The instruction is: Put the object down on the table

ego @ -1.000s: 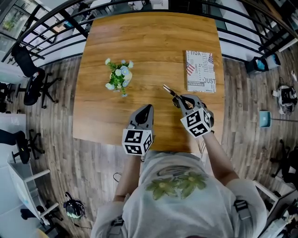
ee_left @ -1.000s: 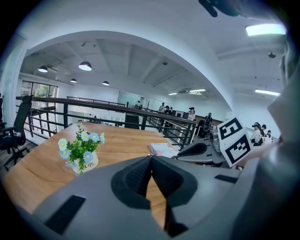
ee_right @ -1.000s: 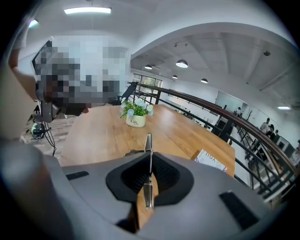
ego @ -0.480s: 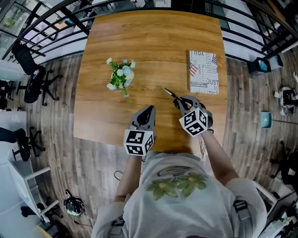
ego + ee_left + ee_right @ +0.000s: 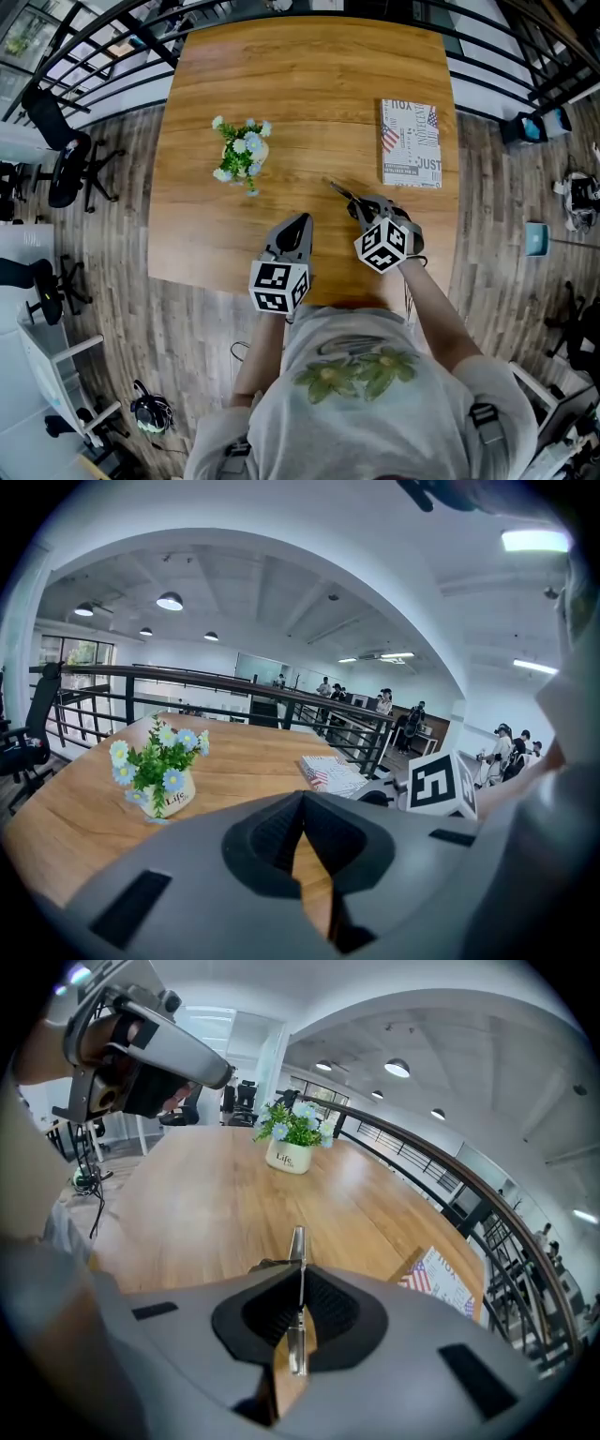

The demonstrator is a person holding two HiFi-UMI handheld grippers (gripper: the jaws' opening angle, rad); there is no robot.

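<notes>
**Over the near side of the table: metal strip held, not yet set down**

On the left of the wooden table [image 5: 309, 75], a small pot of blue and white flowers [image 5: 241, 155] stands by itself, well apart from both tools.

Nearer the person and a little to the right, the left gripper [image 5: 300, 219] hangs over the table's near edge. Its jaws are pressed together at the tips with nothing between them, and it appears to have no part in the job.

To the right of that, the right gripper [image 5: 360, 202] points steeply down at the boards. Its jaws are pinched on a thin metal strip [image 5: 339, 190], possibly tweezers or a blade, though what it is cannot be made out. The strip pokes forward past the jaw tips, low over bare wood. Whether its far end touches the surface cannot be told.

At the far right, a book with a flag on its cover [image 5: 410, 142] lies flat, clear of the strip.

The task looks close to its end but not finished. The strip is over a free patch of table and down low. What seems left is to bring it onto the wood, spread the jaws and draw the gripper away.
</notes>
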